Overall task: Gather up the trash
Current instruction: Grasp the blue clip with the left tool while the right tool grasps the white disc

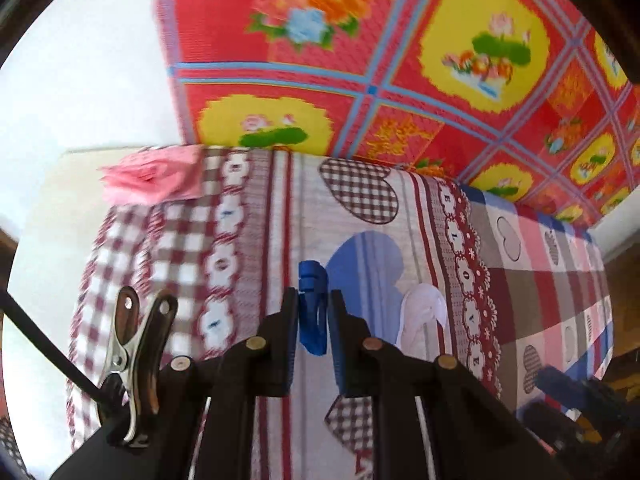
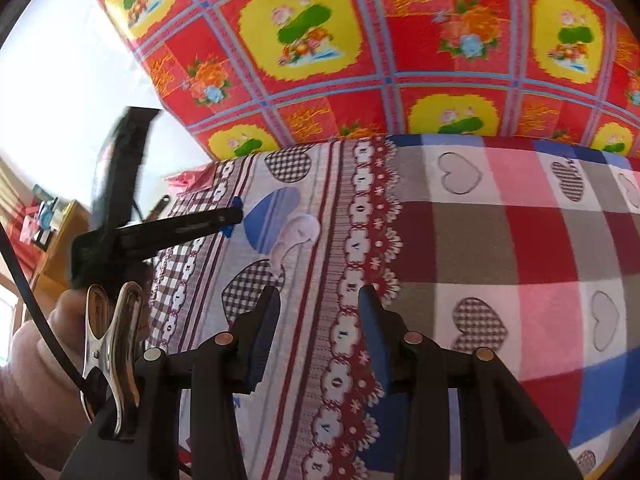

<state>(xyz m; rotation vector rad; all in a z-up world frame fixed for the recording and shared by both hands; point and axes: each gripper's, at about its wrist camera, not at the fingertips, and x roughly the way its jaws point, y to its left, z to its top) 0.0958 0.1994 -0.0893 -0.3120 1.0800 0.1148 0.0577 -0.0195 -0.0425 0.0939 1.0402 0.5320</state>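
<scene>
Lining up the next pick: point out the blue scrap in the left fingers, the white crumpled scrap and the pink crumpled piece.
blue scrap (image 1: 313, 312), left wrist view, its middle between the fingers.
white crumpled scrap (image 1: 422, 312), left wrist view, its middle.
pink crumpled piece (image 1: 154, 178), left wrist view, its middle.

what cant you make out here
- Blue scrap: left wrist view, left gripper covers its sides, so what it is stays unclear.
- White scrap: same view, lower end behind the gripper arm.
- Pink paper: blurred.
- Shelf clutter: right wrist view, too small.
</scene>
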